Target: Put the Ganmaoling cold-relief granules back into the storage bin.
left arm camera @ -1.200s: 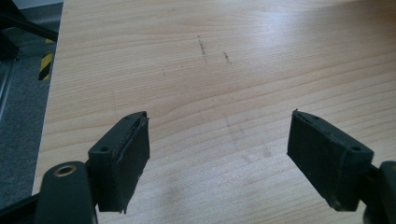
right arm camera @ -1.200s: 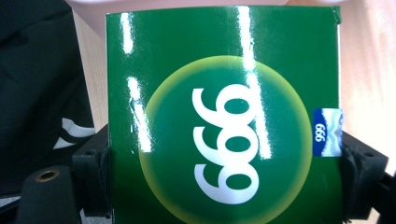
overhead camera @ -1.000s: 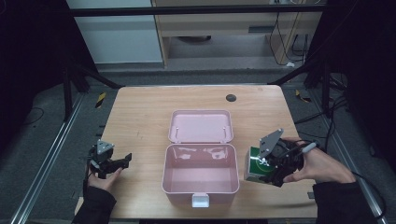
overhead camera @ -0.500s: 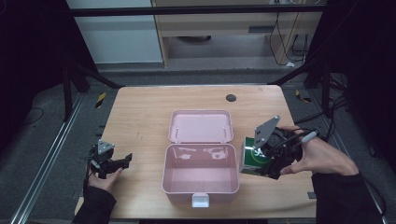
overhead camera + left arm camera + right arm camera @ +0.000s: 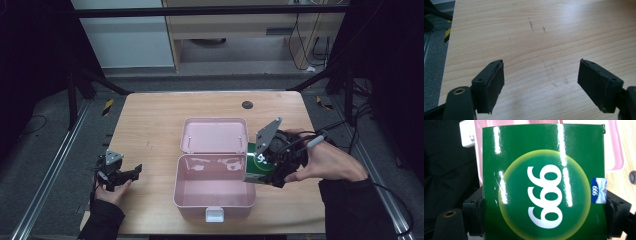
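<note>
Your right gripper (image 5: 264, 170) has its jaws clamped on the two side edges of a glossy green rectangular carton (image 5: 256, 164) printed with a yellow-rimmed circle and white "999" digits; in the right gripper view the carton (image 5: 544, 187) sits between the black pads (image 5: 475, 212), with a small blue "999" label at the edge by one pad. From the high view you hold that carton at the right rim of the open pale pink plastic box (image 5: 214, 197), level with the hinge where the base meets the lid (image 5: 214, 135), which lies folded back flat on the light wooden tabletop (image 5: 150, 120). Whether the carton touches the rim cannot be told. The box has a white latch (image 5: 215, 215) at its near edge, and its inside is bare pink. Your right hand (image 5: 327, 162) wraps the gripper body, with a cable trailing over it. Your left gripper (image 5: 120, 175) rests low near the table's left edge, well apart from the box, with its jaws spread wide and nothing between them; the left gripper view shows its pads (image 5: 490, 85) over bare wood grain with a few faint scuffs. A small dark round hole (image 5: 247, 105) sits in the tabletop beyond the lid.
</note>
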A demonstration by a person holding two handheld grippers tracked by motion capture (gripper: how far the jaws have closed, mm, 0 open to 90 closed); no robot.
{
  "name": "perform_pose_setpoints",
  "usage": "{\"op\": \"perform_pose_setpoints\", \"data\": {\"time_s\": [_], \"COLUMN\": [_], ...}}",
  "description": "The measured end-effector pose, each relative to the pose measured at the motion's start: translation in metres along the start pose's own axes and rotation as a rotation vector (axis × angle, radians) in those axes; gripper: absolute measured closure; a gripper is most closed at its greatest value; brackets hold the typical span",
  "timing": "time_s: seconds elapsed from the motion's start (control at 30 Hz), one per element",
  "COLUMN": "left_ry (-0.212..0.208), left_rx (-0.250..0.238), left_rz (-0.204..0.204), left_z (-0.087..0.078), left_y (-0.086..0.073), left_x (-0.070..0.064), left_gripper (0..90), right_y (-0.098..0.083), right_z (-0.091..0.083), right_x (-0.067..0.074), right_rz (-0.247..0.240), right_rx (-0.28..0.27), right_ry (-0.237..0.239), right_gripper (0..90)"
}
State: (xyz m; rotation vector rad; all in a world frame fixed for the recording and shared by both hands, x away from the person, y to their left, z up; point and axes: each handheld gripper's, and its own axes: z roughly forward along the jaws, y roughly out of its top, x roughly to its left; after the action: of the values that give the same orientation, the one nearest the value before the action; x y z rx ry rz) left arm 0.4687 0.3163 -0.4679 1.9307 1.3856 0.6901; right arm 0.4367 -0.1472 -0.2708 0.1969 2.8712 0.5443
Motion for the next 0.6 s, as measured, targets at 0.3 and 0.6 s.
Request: {"op": "perform_pose_setpoints", "data": {"time_s": [0.3,0.6], "left_ry": [-0.003,-0.004], "left_rx": [0.003,0.003], "left_rz": [0.001,0.001], "left_z": [0.001,0.001], "left_y": [0.000,0.000], "left_x": [-0.001,0.000], "left_gripper": [20.6,20.6], "right_y": [0.018,0.031], "right_z": [0.012,0.029], "right_x": [-0.001,-0.003], "right_rz": [-0.010,-0.026], "right_rx": [0.006,0.007], "right_ry": [0.023,0.041], "right_gripper": [16.1,16.0]}}
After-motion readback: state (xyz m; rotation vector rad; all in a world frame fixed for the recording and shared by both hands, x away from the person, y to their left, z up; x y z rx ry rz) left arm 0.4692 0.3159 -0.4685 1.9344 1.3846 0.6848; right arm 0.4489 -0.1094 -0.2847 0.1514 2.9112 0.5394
